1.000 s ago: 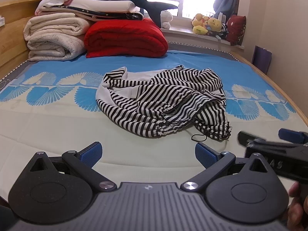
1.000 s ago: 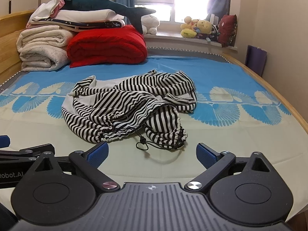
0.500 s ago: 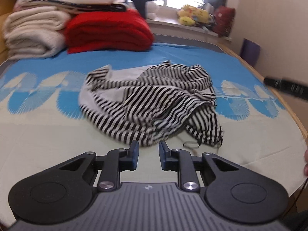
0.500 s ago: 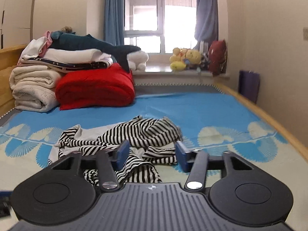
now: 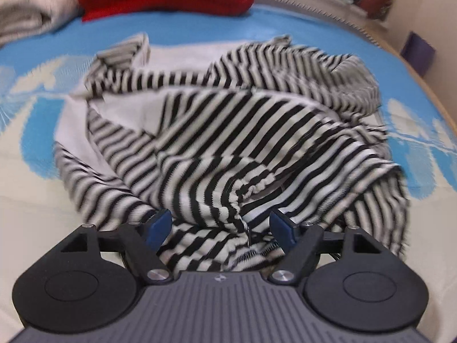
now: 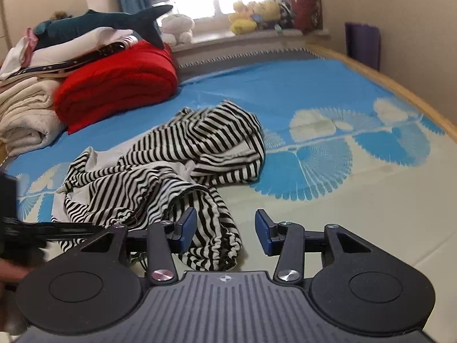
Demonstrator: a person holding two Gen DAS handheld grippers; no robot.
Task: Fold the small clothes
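The striped garment point(image 5: 228, 131), black and white, lies crumpled on the bed point(image 6: 328, 91), over a sheet printed in blue and pale cream. Its gathered drawstring hem faces the near edge of the bed.

The left gripper point(image 5: 221, 225) hangs directly over the near folds of the garment. Its jaws have just been opening and now stand wide, with striped fabric visible between the blue pads point(image 5: 158, 224); the pads do not press on it.

The right gripper point(image 6: 225, 228) sits at the near right end of the garment. Its jaws have just been opening slightly and stand at a moderate gap. The gathered hem lies partly between them, close by the left pad point(image 6: 187, 224); no grip is visible.

A red blanket point(image 6: 117, 80) and folded cream bedding point(image 6: 25, 114) are stacked at the far left of the bed, well apart from the garment. Plush toys point(image 6: 257, 14) line the window sill.
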